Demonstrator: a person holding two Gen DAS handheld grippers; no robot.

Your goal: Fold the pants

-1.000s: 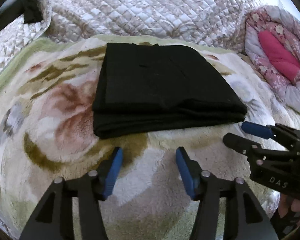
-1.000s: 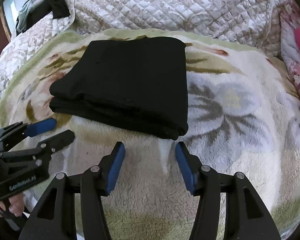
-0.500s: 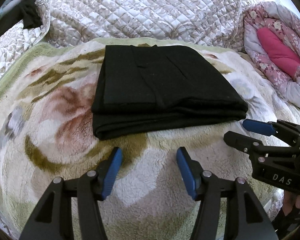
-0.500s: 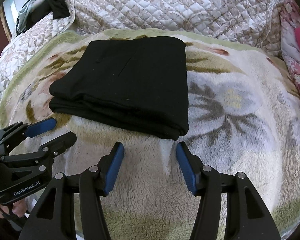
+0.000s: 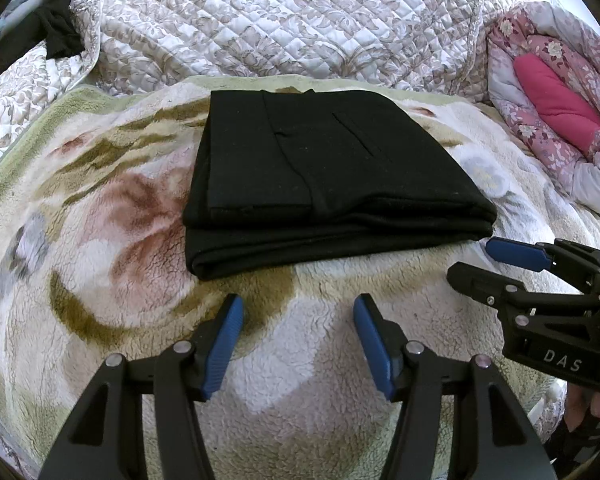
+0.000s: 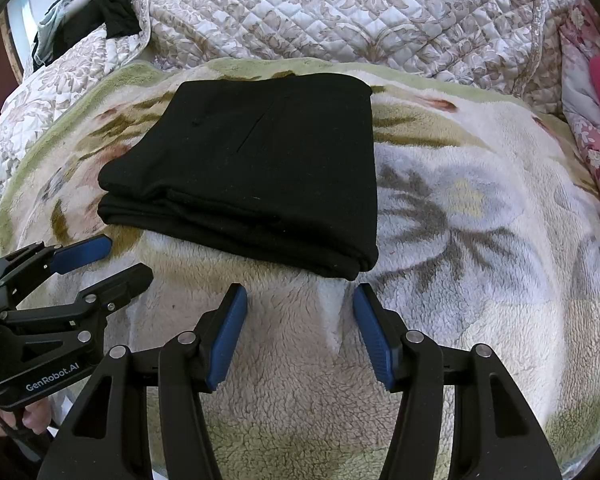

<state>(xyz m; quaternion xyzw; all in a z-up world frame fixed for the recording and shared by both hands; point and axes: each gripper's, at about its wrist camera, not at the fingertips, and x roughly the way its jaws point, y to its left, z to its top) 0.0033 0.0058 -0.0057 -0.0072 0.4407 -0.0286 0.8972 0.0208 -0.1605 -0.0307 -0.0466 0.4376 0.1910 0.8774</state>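
Observation:
The black pants (image 5: pixel 324 176) lie folded into a flat rectangular stack on a fleecy floral blanket (image 5: pixel 100 232); they also show in the right wrist view (image 6: pixel 260 176). My left gripper (image 5: pixel 298 312) hovers just short of the stack's near edge, open, with only blanket between its blue pads. My right gripper (image 6: pixel 300 300) stands open a little before the stack's near right corner, nothing between its fingers. Each gripper appears in the other's view: the right one (image 5: pixel 476 260) at the right side, the left one (image 6: pixel 120 260) at the left side.
A quilted beige bedspread (image 5: pixel 260 20) rises behind the blanket. A pink floral quilt bundle (image 5: pixel 552 100) lies at the far right. Dark clothes (image 6: pixel 104 12) hang at the far left. A person's fingers (image 6: pixel 32 420) hold the left gripper's handle.

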